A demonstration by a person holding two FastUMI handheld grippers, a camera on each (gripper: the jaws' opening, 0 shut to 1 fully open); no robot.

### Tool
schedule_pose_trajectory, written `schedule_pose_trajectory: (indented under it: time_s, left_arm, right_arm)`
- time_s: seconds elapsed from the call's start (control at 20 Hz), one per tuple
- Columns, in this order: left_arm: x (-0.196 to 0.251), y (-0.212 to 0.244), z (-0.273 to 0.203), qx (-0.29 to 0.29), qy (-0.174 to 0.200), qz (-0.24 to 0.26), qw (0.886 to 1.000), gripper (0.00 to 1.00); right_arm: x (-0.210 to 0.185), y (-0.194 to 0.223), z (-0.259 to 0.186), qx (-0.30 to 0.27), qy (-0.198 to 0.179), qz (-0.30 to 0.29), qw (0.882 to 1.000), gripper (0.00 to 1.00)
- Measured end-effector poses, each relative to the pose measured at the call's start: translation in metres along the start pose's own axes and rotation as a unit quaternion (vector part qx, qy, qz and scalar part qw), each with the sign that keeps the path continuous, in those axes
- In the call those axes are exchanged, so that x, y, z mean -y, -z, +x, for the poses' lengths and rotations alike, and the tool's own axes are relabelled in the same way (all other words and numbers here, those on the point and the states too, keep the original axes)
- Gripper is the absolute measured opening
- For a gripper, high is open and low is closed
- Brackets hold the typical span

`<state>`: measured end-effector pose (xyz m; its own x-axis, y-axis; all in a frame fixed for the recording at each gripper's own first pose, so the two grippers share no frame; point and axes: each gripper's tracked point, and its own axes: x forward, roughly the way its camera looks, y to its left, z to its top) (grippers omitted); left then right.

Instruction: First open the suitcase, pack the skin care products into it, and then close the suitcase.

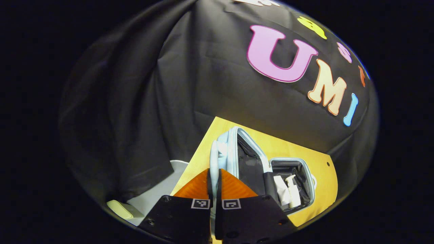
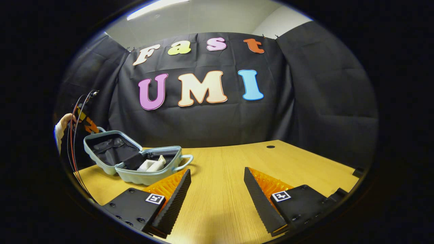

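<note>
Left gripper view: the left gripper (image 1: 214, 179) has its jaws drawn narrow on the rim of the suitcase lid (image 1: 217, 152), both orange fingers (image 1: 195, 189) pressing the pale-blue edge between them. The lid stands tilted up at 12 o'clock from the jaws; the suitcase (image 1: 307, 169) base lies open toward 3 o'clock on the tabletop (image 1: 322, 179). White skin care products (image 1: 288, 191) rest inside the base, a pump bottle among them.

Right gripper view: the right gripper (image 2: 217, 189) hovers low over the tabletop with jaws wide and nothing between them. The suitcase (image 2: 145, 176) sits at 10 o'clock, well apart from it, its lid (image 2: 112, 149) leaning back and a hand (image 2: 62, 123) behind it.

Judgement: packing appears done; closing is the step in hand.

Risks:
- The narrow rim grip may slip as the lid swings over, letting it drop hard.
- The pump bottle seems to stand proud of the base wall; the lid could catch on it and stay ajar.
- With the base unsteadied, the case may skid across the tabletop.
</note>
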<state>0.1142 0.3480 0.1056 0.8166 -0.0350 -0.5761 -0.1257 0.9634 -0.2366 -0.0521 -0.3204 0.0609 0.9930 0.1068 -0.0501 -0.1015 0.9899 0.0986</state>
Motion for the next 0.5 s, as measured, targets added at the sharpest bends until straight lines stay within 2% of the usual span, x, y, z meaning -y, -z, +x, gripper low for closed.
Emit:
schedule_pose_trajectory:
  time_s: [0.1,0.3,0.5]
  left_arm:
    - [0.027,-0.015,-0.013,0.009,-0.006,0.013,1.000,0.00]
    - [0.089,-0.033,-0.036,0.025,-0.003,0.035,0.999,0.00]
    - [0.163,-0.040,-0.050,0.031,0.029,0.059,0.997,0.00]
  right_arm:
    - [0.008,0.004,-0.001,0.005,-0.010,0.023,1.000,0.99]
    - [0.034,0.007,-0.009,0.012,-0.004,0.030,0.999,0.99]
    - [0.053,0.004,-0.022,0.024,0.000,0.050,0.998,0.98]
